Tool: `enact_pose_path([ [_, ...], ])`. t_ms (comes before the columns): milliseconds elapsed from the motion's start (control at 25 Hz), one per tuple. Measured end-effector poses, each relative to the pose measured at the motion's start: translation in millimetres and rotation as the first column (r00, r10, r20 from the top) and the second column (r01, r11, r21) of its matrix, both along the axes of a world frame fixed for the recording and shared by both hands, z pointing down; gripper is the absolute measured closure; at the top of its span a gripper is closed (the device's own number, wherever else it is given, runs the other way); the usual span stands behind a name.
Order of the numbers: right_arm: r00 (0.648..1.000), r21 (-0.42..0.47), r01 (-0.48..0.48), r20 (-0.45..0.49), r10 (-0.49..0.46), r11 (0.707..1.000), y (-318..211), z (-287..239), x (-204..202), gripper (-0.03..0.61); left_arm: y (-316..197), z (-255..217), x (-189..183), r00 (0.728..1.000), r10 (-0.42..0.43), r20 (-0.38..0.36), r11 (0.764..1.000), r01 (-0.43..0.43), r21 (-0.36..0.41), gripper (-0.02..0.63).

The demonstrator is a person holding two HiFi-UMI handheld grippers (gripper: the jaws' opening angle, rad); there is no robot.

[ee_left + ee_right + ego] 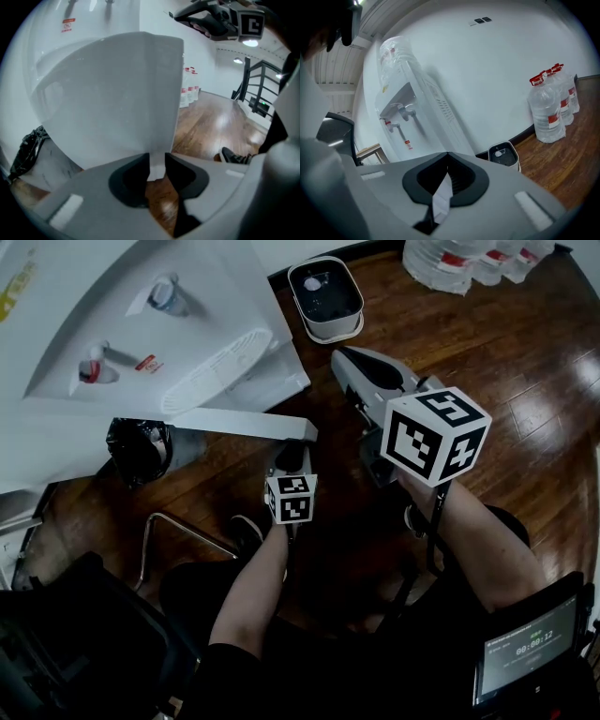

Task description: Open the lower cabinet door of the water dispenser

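1. Wooden floor (506, 362), dark brown planks with a glossy sheen, runs to a plain white wall (501, 65) edged by a dark skirting.
2. White and smooth-sided, the dispenser (66, 296) stands on the floor against that wall. Two taps (92, 367) jut from its recessed front above a ribbed drip tray (217, 371).
3. The door (239, 423), a flat white panel with a matt face, stands swung out from the dispenser's base. From above, only its thin top edge shows.
4. The left tool (292, 454) is clamped on the door's free edge. In the left gripper view, the panel's lower corner fills the gap between the two dark pads.
5. The right tool (339, 355) is smooth grey plastic and carries a black-and-white marker cube. It hangs over the floor to the right of the door, with its jaws together and nothing in them.
6. Clear plastic bottles (459, 261) with red caps and red labels stand in a row by the wall, well apart from the dispenser.
7. A small rounded bin (328, 331), white outside and dark inside, sits on the floor between the dispenser and the bottles.
8. A crumpled, shiny black bag (138, 448) lies beside the dispenser's base, near the door's hinged end.
9. A bent metal tube (178, 521) shows low in the head view, near a dark shoe (246, 532).
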State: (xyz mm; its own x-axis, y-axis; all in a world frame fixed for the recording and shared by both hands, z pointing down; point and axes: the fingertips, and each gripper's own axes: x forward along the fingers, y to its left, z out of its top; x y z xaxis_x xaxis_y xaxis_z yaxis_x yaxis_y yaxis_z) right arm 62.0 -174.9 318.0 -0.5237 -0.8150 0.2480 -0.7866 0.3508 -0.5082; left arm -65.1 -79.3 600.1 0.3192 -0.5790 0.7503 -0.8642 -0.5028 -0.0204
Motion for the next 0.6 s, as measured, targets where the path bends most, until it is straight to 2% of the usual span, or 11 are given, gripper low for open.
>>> enact_pose_path([
  [80,1.0,-0.011,-0.012,0.015,0.012,1.0,-7.1,1.0,9.3,0.574,-6.9,-3.7,-12.3,0.996,-0.091,0.023,0.996,0.091,0.012,0.468],
  [120,1.0,-0.016,-0.015,0.02,0.015,1.0,-10.3,2.3,14.2,0.574,-9.0,-6.2,-18.4,0.989,-0.142,0.035,0.99,0.141,0.027,0.434],
  [200,1.0,-0.022,-0.018,0.023,0.019,1.0,-14.9,5.2,23.2,0.574,-14.6,-12.4,-21.6,0.98,-0.192,0.05,0.979,0.188,0.074,0.398],
  [360,0.999,-0.03,-0.025,0.031,0.026,0.999,-16.5,7.1,27.2,0.574,-31.1,-16.4,-5.9,0.989,-0.13,0.077,0.984,0.119,0.134,0.397],
  [600,0.999,-0.024,-0.035,0.038,0.036,0.999,-15.5,3.2,26.4,0.574,-61.1,-14.2,6.1,0.994,-0.098,0.052,0.987,0.09,0.133,0.397],
])
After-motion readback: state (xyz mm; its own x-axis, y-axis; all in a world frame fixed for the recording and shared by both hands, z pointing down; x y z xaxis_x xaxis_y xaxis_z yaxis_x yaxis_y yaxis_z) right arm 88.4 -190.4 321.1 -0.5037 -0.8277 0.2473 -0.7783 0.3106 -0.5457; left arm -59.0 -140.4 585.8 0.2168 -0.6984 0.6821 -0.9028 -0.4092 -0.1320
